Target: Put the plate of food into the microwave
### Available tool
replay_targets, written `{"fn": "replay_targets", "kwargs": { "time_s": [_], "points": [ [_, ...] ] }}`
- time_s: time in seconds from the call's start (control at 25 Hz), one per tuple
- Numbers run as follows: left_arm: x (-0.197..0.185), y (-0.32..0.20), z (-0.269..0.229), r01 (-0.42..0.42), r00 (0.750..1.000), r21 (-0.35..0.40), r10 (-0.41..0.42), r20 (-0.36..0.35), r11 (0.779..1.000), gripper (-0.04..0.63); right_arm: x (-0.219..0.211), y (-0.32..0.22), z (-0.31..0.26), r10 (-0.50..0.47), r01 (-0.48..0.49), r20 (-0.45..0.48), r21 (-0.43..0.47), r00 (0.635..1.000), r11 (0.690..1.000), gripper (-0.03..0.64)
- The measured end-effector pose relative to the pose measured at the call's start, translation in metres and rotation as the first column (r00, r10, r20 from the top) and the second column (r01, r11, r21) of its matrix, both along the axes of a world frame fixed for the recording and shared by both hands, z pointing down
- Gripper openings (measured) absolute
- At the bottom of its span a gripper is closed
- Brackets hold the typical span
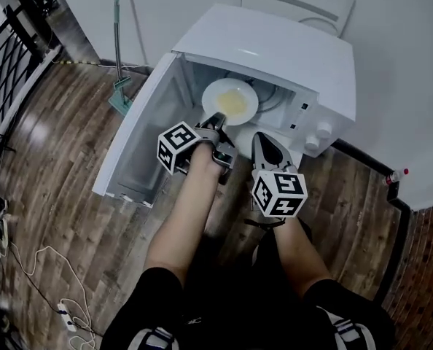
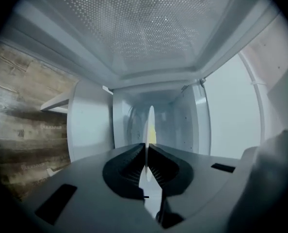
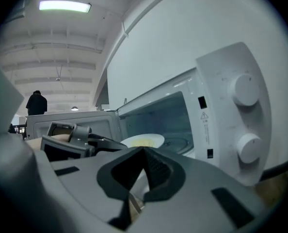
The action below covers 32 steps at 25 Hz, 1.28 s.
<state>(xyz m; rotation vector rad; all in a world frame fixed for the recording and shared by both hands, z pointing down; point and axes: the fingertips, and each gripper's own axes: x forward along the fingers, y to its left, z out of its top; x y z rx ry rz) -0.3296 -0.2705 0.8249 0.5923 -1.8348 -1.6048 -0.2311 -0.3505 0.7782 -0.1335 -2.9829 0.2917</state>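
my left tool (image 1: 216, 119) clamped the rim of the plate of food (image 1: 231, 99) at the open microwave (image 1: 275, 46) cavity; my right tool (image 1: 263, 140) was pinched closed, empty, just beside.

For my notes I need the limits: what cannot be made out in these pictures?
- Head view: the top of the microwave hides most of its inside.
- Left gripper view: the plate stands edge-on, so the food is nearly hidden.
- Right gripper view: the print beside the knobs is too small.
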Motion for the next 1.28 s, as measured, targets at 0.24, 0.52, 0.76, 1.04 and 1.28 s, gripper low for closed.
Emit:
{"fn": "replay_targets", "kwargs": {
  "time_s": [0.24,0.52,0.76,1.04,1.28],
  "points": [
    [-0.025,-0.025,0.008,-0.035,0.998,-0.009,0.034,-0.058,0.999,0.015,0.007,-0.012,-0.006,0.027,-0.027,-0.007,0.008,1.000,1.000,0.008],
    [-0.056,-0.059,0.011,-0.092,0.993,-0.055,0.088,-0.078,0.994,0.026,0.015,-0.030,0.005,0.038,-0.038,-0.016,0.006,0.999,0.999,0.008],
    [-0.073,-0.078,0.014,-0.164,0.985,-0.147,0.155,-0.071,0.975,0.032,0.013,-0.040,0.007,0.036,-0.036,-0.010,0.018,0.999,0.999,0.008],
    [-0.086,-0.076,0.015,-0.180,0.965,-0.523,0.253,0.070,0.833,0.084,0.009,-0.038,0.010,-0.003,0.003,-0.011,0.009,1.000,1.000,0.008],
    [-0.089,-0.068,0.013,-0.078,0.940,-0.746,0.298,0.166,0.662,0.165,0.012,-0.025,0.017,-0.036,0.037,-0.023,0.023,0.999,0.999,0.008]
  ]
}}
